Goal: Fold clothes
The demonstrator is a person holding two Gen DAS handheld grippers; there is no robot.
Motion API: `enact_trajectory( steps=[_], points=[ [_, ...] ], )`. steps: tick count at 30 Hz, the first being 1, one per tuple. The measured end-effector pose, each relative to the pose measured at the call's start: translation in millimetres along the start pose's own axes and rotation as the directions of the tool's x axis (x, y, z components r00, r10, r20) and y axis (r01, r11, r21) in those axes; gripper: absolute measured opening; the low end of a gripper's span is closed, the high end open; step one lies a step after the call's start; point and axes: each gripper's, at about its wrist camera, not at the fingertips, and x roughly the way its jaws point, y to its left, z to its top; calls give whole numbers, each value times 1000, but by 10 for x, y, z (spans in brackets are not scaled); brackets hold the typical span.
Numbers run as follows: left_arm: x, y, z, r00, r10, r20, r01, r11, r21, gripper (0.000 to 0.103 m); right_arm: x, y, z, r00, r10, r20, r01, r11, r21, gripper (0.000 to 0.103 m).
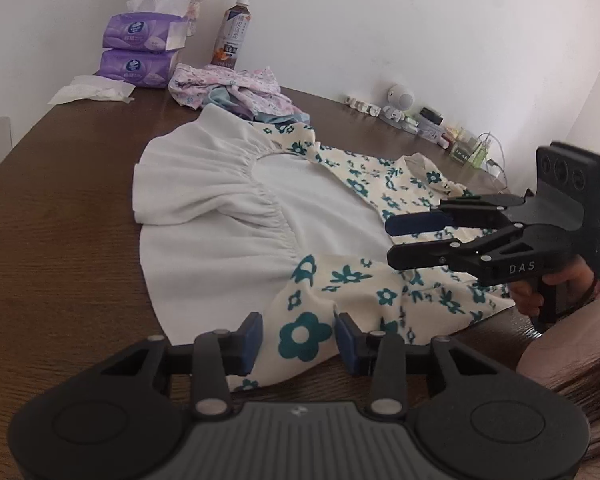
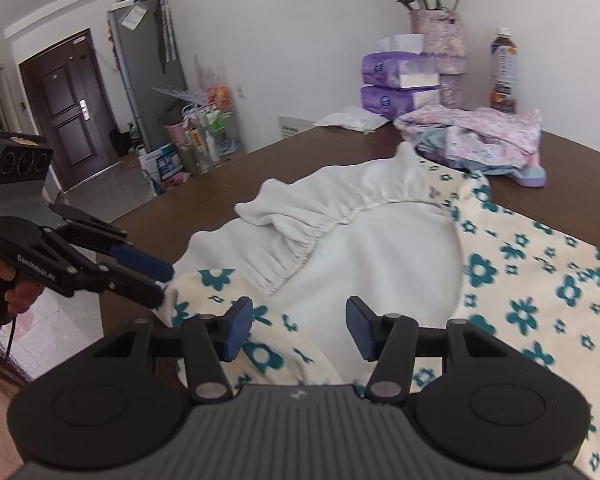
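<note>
A cream garment with teal flowers [image 1: 340, 276] [image 2: 540, 288] lies spread on the brown table [image 1: 60, 200], its white gathered lining [image 1: 204, 184] [image 2: 372, 248] turned up. My left gripper [image 1: 300, 340] [image 2: 166, 282] is at the garment's near corner. Its jaws stand a little apart with floral cloth lying between the pads, not pinched. My right gripper [image 2: 298, 328] [image 1: 394, 244] hovers open over the floral part, with nothing held. A person's hand holds each gripper handle.
A heap of pink and purple clothes [image 1: 236, 88] [image 2: 492, 136] lies behind the garment. Tissue packs [image 1: 140, 48], a loose tissue [image 1: 92, 90], a bottle [image 1: 232, 36], a vase [image 2: 444, 48] and small items [image 1: 420, 120] line the wall. The table edge runs near me.
</note>
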Motion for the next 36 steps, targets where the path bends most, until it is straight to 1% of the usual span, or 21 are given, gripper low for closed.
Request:
enact_trajectory(
  steps=[1,6,7,9,10,11,12,13,15,16,18,21,22,24,25,28,30,31,32,34,36],
  points=[
    [30,15,-6,1000,3,-3,-3,1000,6,1,86,37,52,1000,15,-15,-16,1000,-14,53],
    [43,53,44,999,44,23,-46,998,53,1,367,76,127,995,57,-87,-58,998,-10,44],
    [52,50,51,998,53,23,-55,997,63,1,391,73,121,994,60,-95,-61,998,-5,40],
    [70,45,65,997,71,22,-72,994,83,2,417,77,101,992,72,-108,-73,997,-6,23],
    [77,43,70,997,79,21,-80,993,91,2,421,86,90,991,75,-112,-77,997,-12,12],
    [76,46,70,996,83,20,-85,992,95,3,420,101,81,991,74,-113,-77,997,-23,4],
    [61,50,68,996,86,22,-88,991,96,6,419,117,72,991,73,-114,-78,996,-33,1],
    [32,55,66,995,91,28,-93,991,96,14,419,132,63,991,73,-115,-78,996,-44,1],
    [-42,62,48,994,100,42,-104,990,93,22,417,120,75,993,58,-103,-62,997,-41,1],
    [-77,69,39,994,101,47,-105,990,89,31,416,106,82,994,50,-95,-54,998,-35,1],
    [-110,75,26,994,96,47,-100,991,86,37,416,77,91,996,41,-85,-42,999,-21,1],
    [-97,69,18,995,94,33,-97,991,90,37,455,50,116,997,29,-77,-30,999,-14,1],
    [-66,64,19,994,103,25,-104,990,94,34,473,53,121,997,27,-77,-29,999,-16,1],
    [-12,73,22,993,120,16,-121,988,95,9,487,78,117,997,24,-76,-26,999,-24,1],
    [11,85,25,991,135,16,-136,986,93,1,489,93,114,997,19,-74,-21,999,-29,1],
    [54,125,54,977,211,18,-212,973,91,0,465,131,95,997,2,-71,-5,999,-38,1],
    [44,171,101,973,230,17,-230,971,71,6,403,113,98,998,-9,-61,7,1000,-28,4],
    [21,191,152,971,238,29,-239,969,65,18,348,78,118,999,-18,-46,17,1000,-18,6],
    [-10,205,231,967,249,56,-253,965,69,35,292,43,139,999,-27,-32,27,1000,-7,7],
    [-63,230,395,956,270,110,-280,957,79,55,180,-60,224,997,-71,5,71,997,10,14],
    [-43,213,643,950,271,157,-288,953,98,57,123,-185,350,990,-138,32,138,990,17,26]
  ],
)
